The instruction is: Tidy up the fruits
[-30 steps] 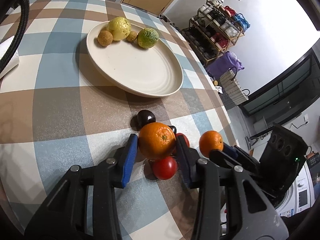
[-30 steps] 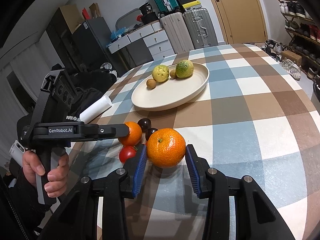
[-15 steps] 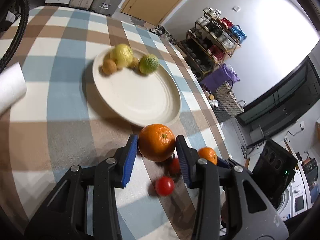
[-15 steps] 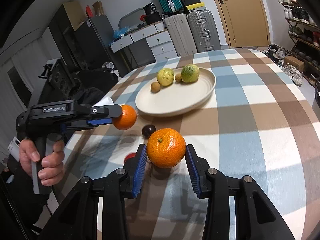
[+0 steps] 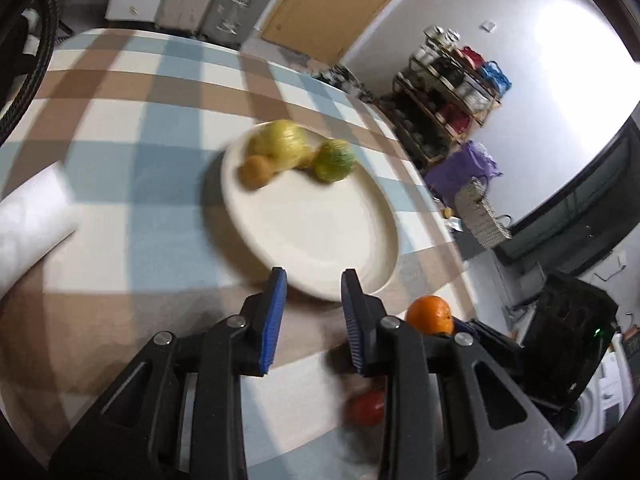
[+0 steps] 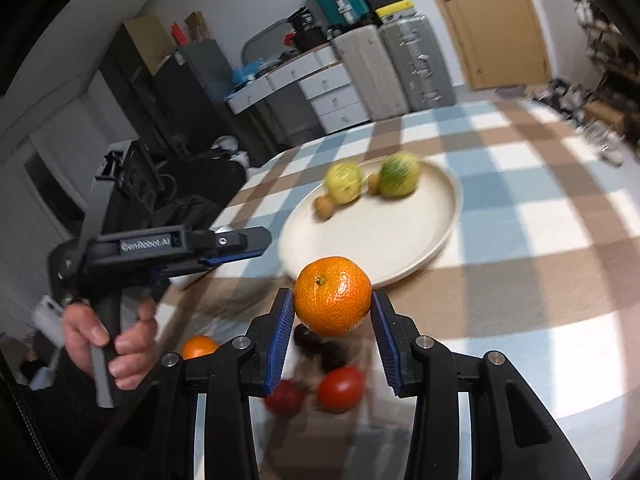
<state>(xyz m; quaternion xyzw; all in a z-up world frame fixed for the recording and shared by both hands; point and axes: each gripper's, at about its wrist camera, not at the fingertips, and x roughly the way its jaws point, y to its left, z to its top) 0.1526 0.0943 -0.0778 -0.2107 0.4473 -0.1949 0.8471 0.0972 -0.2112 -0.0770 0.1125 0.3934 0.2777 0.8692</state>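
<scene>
My right wrist camera shows what the left one does not: a second orange (image 6: 198, 348) lying on the checked tablecloth (image 6: 540, 208) below the left gripper (image 6: 240, 246), two blurred dark fruits (image 6: 322, 350) under my right fingers, and both tomatoes (image 6: 340, 388). The left wrist camera catches only one tomato (image 5: 366, 406), low to the right of its own fingers, plus a white roll (image 5: 30, 220) off to the left.

The right gripper (image 6: 332, 300) is clamped on the big orange (image 6: 332, 292), one blue pad pressing each side, the fruit held above the cloth just short of the plate's near rim. From the left camera that same orange (image 5: 430, 314) sits at the tip of the right gripper, off to the right.

The left gripper (image 5: 314, 276) is released: its pads stand apart with nothing between them, pointing at the near rim of the plate (image 5: 312, 236). The yellow fruit (image 5: 282, 144), green fruit (image 5: 334, 160) and small brown fruit (image 5: 256, 172) sit at the plate's far side.
</scene>
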